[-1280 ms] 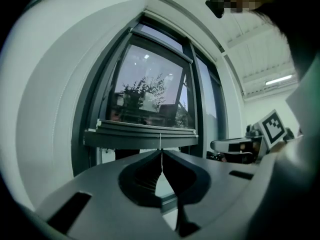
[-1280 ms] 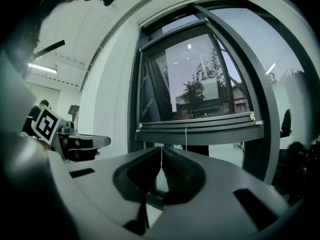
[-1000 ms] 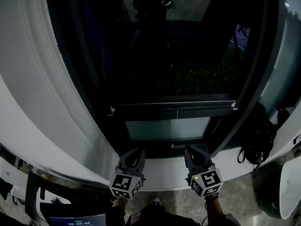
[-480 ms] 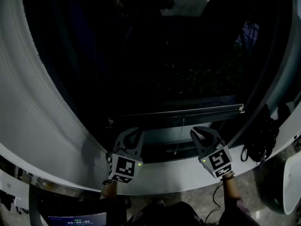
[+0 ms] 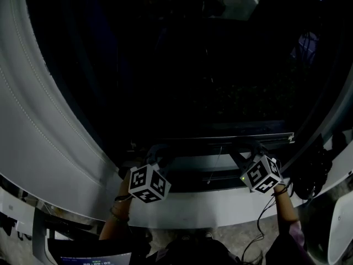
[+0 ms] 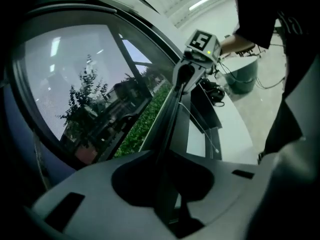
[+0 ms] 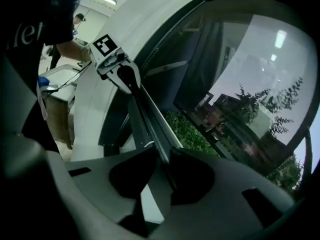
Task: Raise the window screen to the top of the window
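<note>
Your left tongs (image 6: 167,156) and right tongs (image 7: 167,159) are clamped on the window screen's bottom rail (image 5: 220,139), which sits low, just above the sill (image 5: 198,210). Lift both ends evenly, or it probably jams.

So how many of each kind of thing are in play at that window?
Grippers: 2, the left gripper and right gripper, both clamped on the screen bar
Screen bar: 1
Pull cord: 1
Total: 4
</note>
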A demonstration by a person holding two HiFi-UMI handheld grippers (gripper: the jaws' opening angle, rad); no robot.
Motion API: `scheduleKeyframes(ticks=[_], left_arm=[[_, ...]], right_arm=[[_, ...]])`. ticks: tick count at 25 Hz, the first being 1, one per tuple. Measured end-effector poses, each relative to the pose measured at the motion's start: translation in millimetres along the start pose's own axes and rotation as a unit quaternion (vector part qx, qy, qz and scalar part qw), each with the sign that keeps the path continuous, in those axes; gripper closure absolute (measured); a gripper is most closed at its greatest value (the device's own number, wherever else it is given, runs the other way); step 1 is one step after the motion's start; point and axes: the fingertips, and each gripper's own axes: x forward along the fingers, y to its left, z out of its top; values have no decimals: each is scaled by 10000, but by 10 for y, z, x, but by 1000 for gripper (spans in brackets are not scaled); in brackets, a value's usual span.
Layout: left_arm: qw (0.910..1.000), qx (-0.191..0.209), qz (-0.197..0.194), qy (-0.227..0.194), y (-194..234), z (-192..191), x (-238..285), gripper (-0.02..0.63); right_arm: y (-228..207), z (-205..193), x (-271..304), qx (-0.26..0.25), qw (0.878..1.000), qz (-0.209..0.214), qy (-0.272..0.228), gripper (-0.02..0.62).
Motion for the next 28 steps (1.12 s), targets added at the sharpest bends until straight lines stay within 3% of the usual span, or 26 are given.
scheduleKeyframes(ticks=[3,8,14,17,22,25,28], left_arm=[[9983,422,-32,390,-5,-52,96,549],[9964,444,-263,678,-23,-64,158,550],[9948,260,-439,884,-21,-63,189,551],[9915,465,-522,1102,-51,-58,195,552],[9870,665,-692,1289,-60,-65,194,558],[9811,1067,-672,1464,-55,-70,187,563],[9724,1587,-313,1680,-39,-115,193,588]], right_arm=[[7,-35,91,-516,9983,221,177,522],[81,-64,158,-1027,9934,371,355,523],[83,-86,180,-1080,9901,675,582,535],[88,-89,164,-949,9884,973,685,546],[85,-94,177,-945,9849,953,1090,549],[88,-95,184,-1176,9735,1150,1588,558],[83,-82,178,-1303,9674,1285,1753,569]])
